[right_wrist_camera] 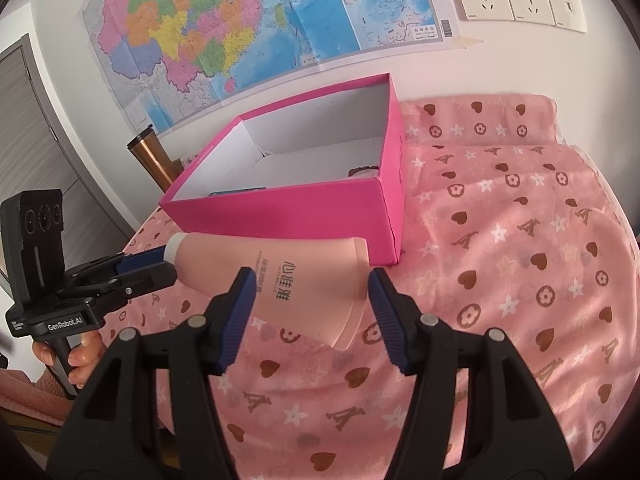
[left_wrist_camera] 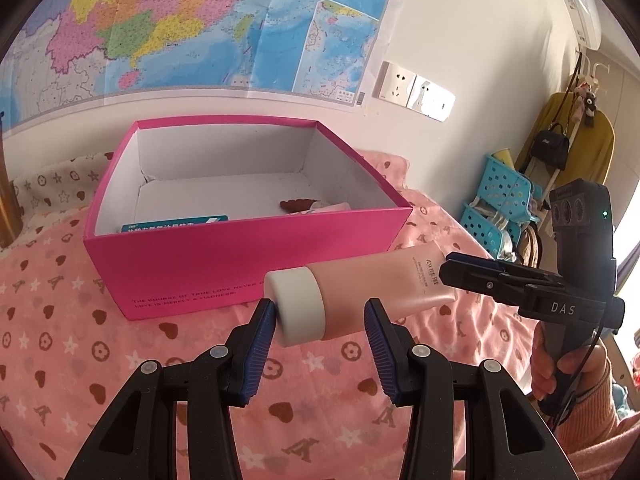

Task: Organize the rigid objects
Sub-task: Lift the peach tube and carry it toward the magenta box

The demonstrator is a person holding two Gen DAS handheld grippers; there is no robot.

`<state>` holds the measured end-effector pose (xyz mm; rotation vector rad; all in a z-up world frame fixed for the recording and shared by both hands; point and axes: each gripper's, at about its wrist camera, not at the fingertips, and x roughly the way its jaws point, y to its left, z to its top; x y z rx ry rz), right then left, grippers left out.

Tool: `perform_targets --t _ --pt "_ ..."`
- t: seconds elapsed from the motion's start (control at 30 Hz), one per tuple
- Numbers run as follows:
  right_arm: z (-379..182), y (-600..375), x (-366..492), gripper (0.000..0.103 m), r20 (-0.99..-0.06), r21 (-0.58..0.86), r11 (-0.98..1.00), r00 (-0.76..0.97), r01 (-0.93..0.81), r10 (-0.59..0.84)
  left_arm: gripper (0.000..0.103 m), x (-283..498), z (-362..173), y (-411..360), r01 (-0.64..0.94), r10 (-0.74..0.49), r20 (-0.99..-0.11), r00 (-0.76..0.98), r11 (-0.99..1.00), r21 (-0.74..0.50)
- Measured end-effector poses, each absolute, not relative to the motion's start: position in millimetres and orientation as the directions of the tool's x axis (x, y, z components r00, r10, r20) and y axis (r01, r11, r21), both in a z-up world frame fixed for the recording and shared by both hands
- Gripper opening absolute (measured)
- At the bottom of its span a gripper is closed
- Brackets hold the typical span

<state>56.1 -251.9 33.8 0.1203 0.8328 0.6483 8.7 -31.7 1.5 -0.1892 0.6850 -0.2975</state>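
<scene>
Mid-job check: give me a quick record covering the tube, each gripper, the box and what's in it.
tube: pink with a white cap, held sideways in front of the box, apparently off the cloth
left gripper: closed on the cap end
right gripper: closed on the flat crimped end
box: pink, open-topped, resting on the cloth
box contents: blue-and-white packet, brown-topped item; the near wall hides the rest

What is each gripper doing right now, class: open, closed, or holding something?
Left gripper: closed on the white cap of the pink tube.
Right gripper: closed across the same tube's flat end.
</scene>
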Motion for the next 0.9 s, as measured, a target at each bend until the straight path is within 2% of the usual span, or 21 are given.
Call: perform_targets --t 0.9 --pt "58 -248 71 0.061 -0.610 0.301 0.796 0.535 -0.526 0.584 0.049 17 17 -29 0.215 -0.326 -0.552 0.768 0.942 -0.257"
